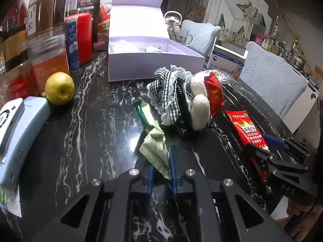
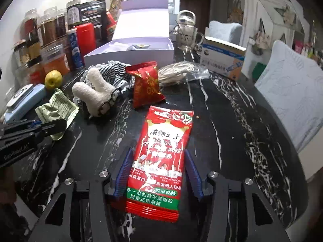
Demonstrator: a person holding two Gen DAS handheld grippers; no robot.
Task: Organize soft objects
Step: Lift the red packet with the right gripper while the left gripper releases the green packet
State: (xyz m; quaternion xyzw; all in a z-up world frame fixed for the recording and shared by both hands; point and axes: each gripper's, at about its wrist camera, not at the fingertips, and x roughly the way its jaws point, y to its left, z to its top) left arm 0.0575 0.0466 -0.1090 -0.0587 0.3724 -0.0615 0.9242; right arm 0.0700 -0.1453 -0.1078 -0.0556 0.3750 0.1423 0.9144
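Dim, fisheye-warped; dark vignetted corners

I can't make out what lies inside the lilac box (image 2: 129,52); its front wall hides most of it. The jars (image 1: 46,16) run off my left view's edge. The red snack packet (image 1: 247,130) disappears under the right gripper (image 1: 270,149).

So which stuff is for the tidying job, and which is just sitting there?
For the job:
green packet in the left tool
long red snack packet between the right tool's fingers
small red packet
checked frilly cloth
purple box

Just sitting there:
yellow fruit
jars
glass teapot
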